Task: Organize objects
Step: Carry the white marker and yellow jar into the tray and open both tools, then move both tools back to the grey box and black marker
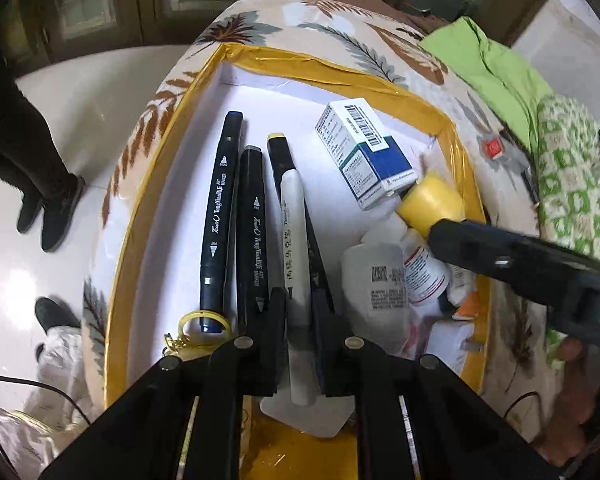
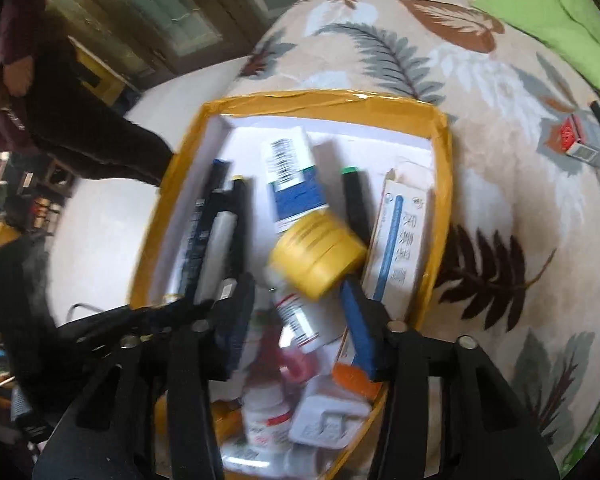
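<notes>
**Both grippers down in the yellow-rimmed box**

My left gripper is nearly closed, its fingers pinching a white pen that lies lengthwise in the box. Just left of the pen lie black markers, side by side and pointing toward the far wall; another dark marker lies under the pen. A yellow ring sits by the near end of the leftmost marker.

My right gripper stands partly open over the box's cluttered near end. Between its fingers I see a white bottle with a yellow cap; the view is blurred and I cannot tell whether the pads touch it. From the left wrist view, one right finger reaches in beside that cap. Beyond the cap rests a blue-and-white carton, and along the right wall a long white carton with a green-tipped marker beside it. Smaller bottles and packets are heaped at the near end.

The box has a white floor and taped yellow edges. It sits on a cream cloth printed with brown and grey fern leaves. A green cloth lies at the far right, with a small red-and-grey carton near it. Beyond the cloth, the floor is pale and glossy, a person's dark legs and shoes stand on it, and dark glazed cabinets line the back.
</notes>
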Available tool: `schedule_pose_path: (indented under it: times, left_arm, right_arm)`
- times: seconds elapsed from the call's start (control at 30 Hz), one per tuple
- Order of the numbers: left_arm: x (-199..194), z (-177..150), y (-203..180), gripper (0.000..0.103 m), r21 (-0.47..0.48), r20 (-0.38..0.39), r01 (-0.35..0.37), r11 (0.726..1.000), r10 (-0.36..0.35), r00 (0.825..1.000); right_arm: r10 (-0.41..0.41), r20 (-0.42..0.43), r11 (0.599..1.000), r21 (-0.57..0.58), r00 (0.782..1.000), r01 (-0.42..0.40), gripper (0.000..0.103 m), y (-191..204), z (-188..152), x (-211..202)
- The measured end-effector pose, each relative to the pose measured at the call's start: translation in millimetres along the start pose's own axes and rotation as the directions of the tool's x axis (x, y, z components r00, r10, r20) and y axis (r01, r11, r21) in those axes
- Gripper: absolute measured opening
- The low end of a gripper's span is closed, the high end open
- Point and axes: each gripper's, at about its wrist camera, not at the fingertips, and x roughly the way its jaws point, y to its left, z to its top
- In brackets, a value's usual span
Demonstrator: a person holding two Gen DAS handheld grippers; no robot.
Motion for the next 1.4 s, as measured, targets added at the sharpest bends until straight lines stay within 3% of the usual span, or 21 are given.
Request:
schedule_pose_path:
  times: [0.27,0.33,0.4,0.47,0.53,0.63,0.73,0.83,0.9,1.0,1.03,1.17,1.23,1.33,1.4]
  left_arm:
    - [-14,-7,-10,0.038,-0.014,0.036,-0.018,1.000,0.018,0.999]
    - [-24,-10,-9,0.041,-0.039,0.064,0.010,0.999,-0.008,0.998]
    - [-40,-14,-9,0.056,-0.080,0.124,0.051,0.996,-0.041,0.991]
    - [-52,-19,-17,0.072,-0.074,0.163,0.074,0.995,-0.061,0.985]
    - [-59,-25,-31,0.076,-0.049,0.189,0.072,0.996,-0.061,0.980]
    - [-64,-37,-49,0.076,-0.032,0.201,0.103,0.994,-0.095,0.975]
    - [-65,-49,-60,0.076,-0.036,0.215,0.135,0.990,-0.125,0.969]
    - [-63,-54,-69,0.076,-0.029,0.211,0.139,0.990,-0.130,0.969]
    - [-63,-58,-75,0.076,-0.021,0.215,0.128,0.992,-0.120,0.969]
    - [-65,-60,-75,0.076,-0.029,0.228,0.116,0.993,-0.106,0.968]
    - [-66,-61,-74,0.076,-0.032,0.233,0.112,0.993,-0.101,0.967]
    - [-69,-66,-70,0.076,-0.050,0.254,0.091,0.995,-0.075,0.964]
    - [-67,-66,-66,0.076,-0.067,0.252,0.095,0.993,-0.075,0.965]
    - [-63,-66,-64,0.076,-0.080,0.240,0.098,0.992,-0.077,0.968]
    - [-64,-66,-64,0.076,-0.080,0.243,0.097,0.992,-0.075,0.967]
  right_arm:
    - [0.114,0.025,0.993,0.027,0.993,-0.115,0.051,-21,1,-35]
    - [0.085,0.076,0.995,0.055,0.993,-0.089,0.051,-42,8,-50]
    - [0.020,0.164,0.994,0.099,0.986,-0.036,0.051,-69,17,-68]
    - [-0.096,0.229,0.983,0.176,0.969,0.055,0.054,-102,26,-81]
    - [-0.160,0.265,0.955,0.285,0.951,0.081,0.054,-139,36,-88]
    - [-0.259,0.272,0.915,0.375,0.927,0.146,0.054,-174,44,-87]
    - [-0.299,0.253,0.896,0.406,0.920,0.179,0.054,-205,56,-84]
    - [-0.259,0.255,0.864,0.493,0.932,0.105,0.054,-226,61,-83]
    - [-0.276,0.257,0.839,0.535,0.926,0.101,0.054,-228,67,-83]
    - [-0.341,0.153,0.782,0.594,0.927,0.190,0.054,-227,80,-69]
    - [-0.344,0.141,0.753,0.631,0.928,0.183,0.054,-229,83,-64]
    - [-0.394,0.096,0.702,0.673,0.914,0.232,0.054,-229,96,-51]
    - [-0.400,0.059,0.694,0.671,0.914,0.261,0.065,-233,102,-36]
    - [-0.419,0.053,0.705,0.648,0.907,0.288,0.068,-237,104,-25]
    - [-0.406,0.088,0.731,0.629,0.910,0.265,0.049,-234,101,-30]
